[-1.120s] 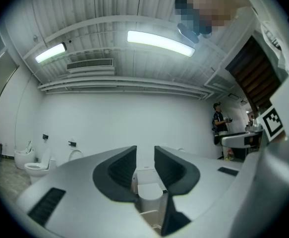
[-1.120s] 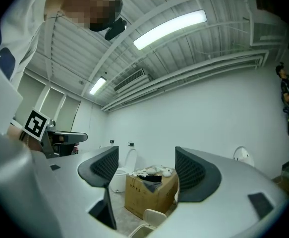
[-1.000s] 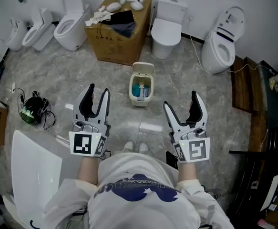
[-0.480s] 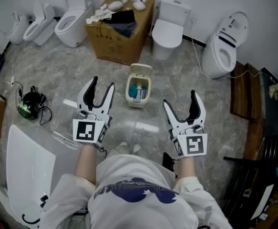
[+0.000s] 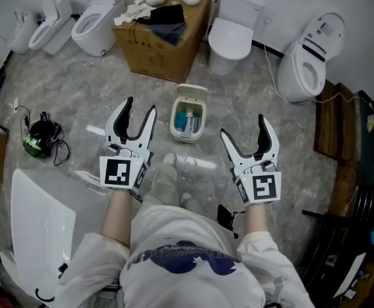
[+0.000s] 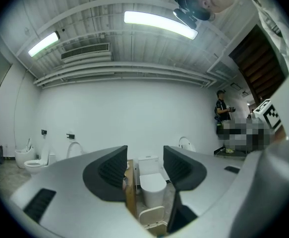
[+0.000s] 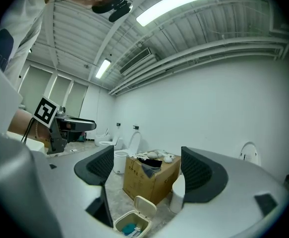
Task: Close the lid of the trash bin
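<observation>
A small cream trash bin (image 5: 188,126) stands on the marbled floor with its lid (image 5: 192,93) tipped up at the far side and blue rubbish inside. My left gripper (image 5: 140,106) hovers just left of the bin and my right gripper (image 5: 243,126) to its right, both apart from it. Their jaws have just been opening and stand open with nothing between them. The left gripper view shows the lid (image 6: 152,216) low between the left gripper's (image 6: 145,170) jaws. The right gripper view shows the open bin (image 7: 131,224) below the right gripper (image 7: 144,170).
Behind the bin stand a cardboard box (image 5: 164,34) with items on top and a white toilet (image 5: 233,36). More toilets stand at the right (image 5: 312,59) and far left (image 5: 92,25). A white panel (image 5: 42,230) and tangled cables (image 5: 39,138) lie at the left, wooden boards (image 5: 331,117) at the right.
Both grippers have moved forward and now flank the bin more closely. The left jaws have spread wider. A foot of the person has stepped forward below the bin.
</observation>
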The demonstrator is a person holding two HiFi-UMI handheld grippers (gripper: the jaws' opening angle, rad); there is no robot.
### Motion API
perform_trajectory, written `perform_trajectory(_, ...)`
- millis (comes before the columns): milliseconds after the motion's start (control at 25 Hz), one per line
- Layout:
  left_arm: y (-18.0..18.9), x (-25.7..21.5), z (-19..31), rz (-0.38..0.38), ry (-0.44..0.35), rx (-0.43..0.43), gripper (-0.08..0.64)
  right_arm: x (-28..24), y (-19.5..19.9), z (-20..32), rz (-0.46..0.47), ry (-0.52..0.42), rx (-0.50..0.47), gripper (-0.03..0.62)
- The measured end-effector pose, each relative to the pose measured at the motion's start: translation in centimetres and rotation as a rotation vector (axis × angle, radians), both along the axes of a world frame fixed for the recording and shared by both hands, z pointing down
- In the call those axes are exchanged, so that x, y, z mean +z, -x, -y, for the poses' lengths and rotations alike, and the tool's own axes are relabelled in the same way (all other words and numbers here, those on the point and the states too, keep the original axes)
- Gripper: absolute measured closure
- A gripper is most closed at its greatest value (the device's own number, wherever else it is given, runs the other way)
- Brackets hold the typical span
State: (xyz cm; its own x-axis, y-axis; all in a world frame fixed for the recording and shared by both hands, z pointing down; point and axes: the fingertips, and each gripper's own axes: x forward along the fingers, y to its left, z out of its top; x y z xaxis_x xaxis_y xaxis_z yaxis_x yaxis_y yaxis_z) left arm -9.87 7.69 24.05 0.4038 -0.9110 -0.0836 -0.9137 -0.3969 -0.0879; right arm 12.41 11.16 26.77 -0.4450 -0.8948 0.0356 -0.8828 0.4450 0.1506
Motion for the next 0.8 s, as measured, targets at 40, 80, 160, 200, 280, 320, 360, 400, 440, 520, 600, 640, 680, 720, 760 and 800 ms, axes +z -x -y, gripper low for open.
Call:
perform_trajectory(40,0.2,0.5,1.1,0.002,0.005,0.008,0.348,0.4,0.5,0.9,-0.009,0.003,0.001,0.179)
perform_trajectory(80,0.3,1.0,2.3,0.004,0.012,0.021,0.348,0.8,0.9,1.9,-0.019,0.007,0.005,0.177)
perform_trajectory(160,0.6,1.8,5.1,0.009,0.028,0.052,0.347,1.4,1.9,4.1,-0.040,0.018,0.016,0.175)
perform_trajectory(200,0.7,2.2,6.6,0.011,0.036,0.064,0.342,1.8,2.3,5.4,-0.050,0.025,0.024,0.175)
perform_trajectory(280,1.2,3.2,9.5,0.008,0.052,0.082,0.337,2.5,3.2,7.9,-0.064,0.044,0.044,0.172)
perform_trajectory(320,1.4,3.6,10.9,0.003,0.061,0.091,0.336,2.9,3.6,9.1,-0.067,0.055,0.055,0.172)
perform_trajectory(360,1.6,3.9,12.2,-0.002,0.069,0.101,0.336,3.3,4.1,10.3,-0.067,0.066,0.064,0.172)
perform_trajectory(400,1.8,4.3,13.4,-0.003,0.076,0.113,0.336,3.7,4.5,11.4,-0.066,0.077,0.071,0.171)
perform_trajectory(440,2.0,4.6,14.6,-0.003,0.084,0.124,0.336,4.1,5.0,12.5,-0.066,0.090,0.076,0.169)
perform_trajectory(520,2.4,5.1,16.9,0.000,0.099,0.147,0.336,5.0,5.8,14.7,-0.075,0.116,0.081,0.163)
perform_trajectory(600,2.7,5.7,18.9,0.000,0.112,0.164,0.336,5.9,6.5,16.5,-0.092,0.144,0.082,0.159)
perform_trajectory(640,2.8,6.0,19.8,0.000,0.118,0.170,0.336,6.3,6.8,17.3,-0.101,0.157,0.084,0.156)
perform_trajectory(680,2.8,6.4,20.7,-0.001,0.124,0.174,0.336,6.7,6.9,18.1,-0.110,0.167,0.087,0.156)
perform_trajectory(720,2.8,6.7,21.5,-0.003,0.131,0.178,0.336,7.1,7.0,18.8,-0.118,0.177,0.089,0.156)
perform_trajectory(760,2.8,7.0,22.2,-0.006,0.139,0.182,0.336,7.5,7.0,19.4,-0.124,0.188,0.092,0.156)
perform_trajectory(800,2.7,7.3,22.9,-0.011,0.146,0.187,0.336,8.1,6.9,20.0,-0.129,0.202,0.092,0.156)
